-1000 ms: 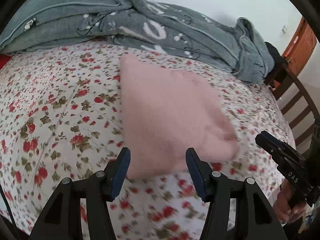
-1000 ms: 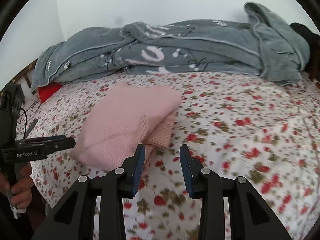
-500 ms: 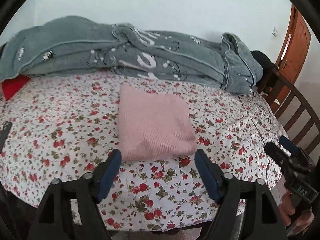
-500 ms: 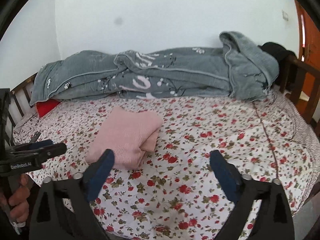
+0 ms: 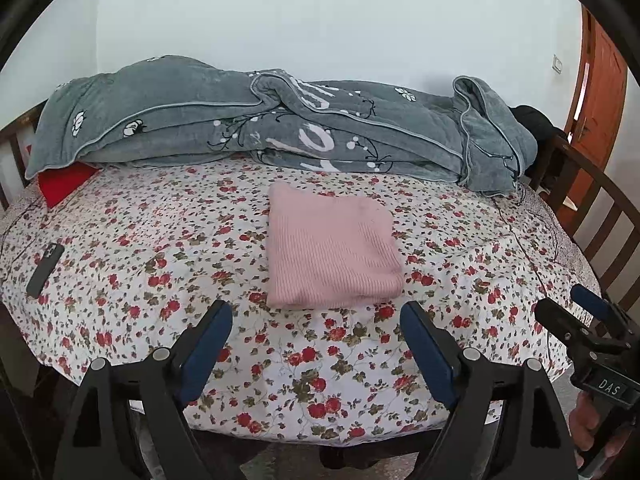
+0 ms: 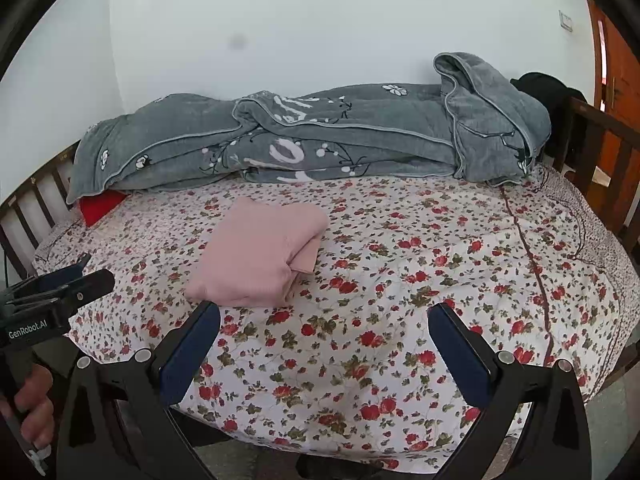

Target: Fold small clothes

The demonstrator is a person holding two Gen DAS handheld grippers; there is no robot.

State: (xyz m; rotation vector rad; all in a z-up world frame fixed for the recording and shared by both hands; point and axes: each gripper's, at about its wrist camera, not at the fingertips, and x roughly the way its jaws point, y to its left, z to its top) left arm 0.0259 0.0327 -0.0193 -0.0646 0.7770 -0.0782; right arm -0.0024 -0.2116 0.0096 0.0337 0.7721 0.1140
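Observation:
A pink knitted garment [image 5: 330,246] lies folded into a neat rectangle on the flowered bedsheet [image 5: 160,248], in the middle of the bed. It also shows in the right wrist view [image 6: 260,256], left of centre. My left gripper [image 5: 316,326] is open and empty, held back over the bed's near edge, apart from the garment. My right gripper [image 6: 324,328] is open and empty, also back at the near edge, to the right of the garment. Each gripper shows at the side of the other's view.
A grey blanket [image 5: 280,124] is heaped along the far side of the bed against the wall. A black phone [image 5: 45,264] lies at the left edge, a red cushion [image 5: 66,182] at the back left. Wooden bed rails [image 5: 600,232] and a door [image 5: 600,88] stand on the right.
Both grippers have pulled back from the folded pink garment toward the bed's near edge and opened wider. The garment stays folded on the sheet.

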